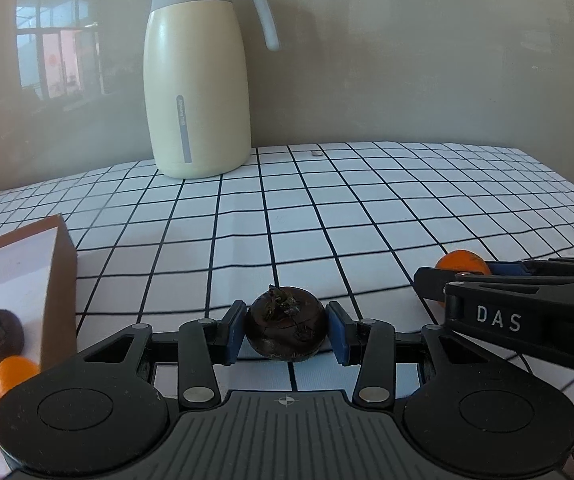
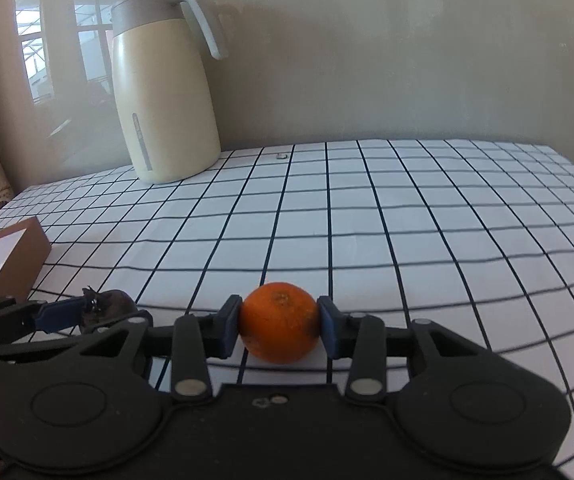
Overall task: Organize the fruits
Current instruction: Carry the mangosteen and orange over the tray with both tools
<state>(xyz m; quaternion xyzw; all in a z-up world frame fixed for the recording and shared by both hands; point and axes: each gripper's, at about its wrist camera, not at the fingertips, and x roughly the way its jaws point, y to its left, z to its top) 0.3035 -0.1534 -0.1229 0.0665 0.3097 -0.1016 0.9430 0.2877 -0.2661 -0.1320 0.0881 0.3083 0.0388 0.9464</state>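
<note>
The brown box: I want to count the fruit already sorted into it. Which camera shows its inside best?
The left wrist view. There the brown box opens toward the camera, showing a dark fruit and two oranges on its white floor, though the frame edge crops it. The right wrist view shows only its corner and a sliver of the inside.

The box (image 1: 61, 288) and its orange fruits (image 1: 13, 372) are cut off by the frame edge.
</note>
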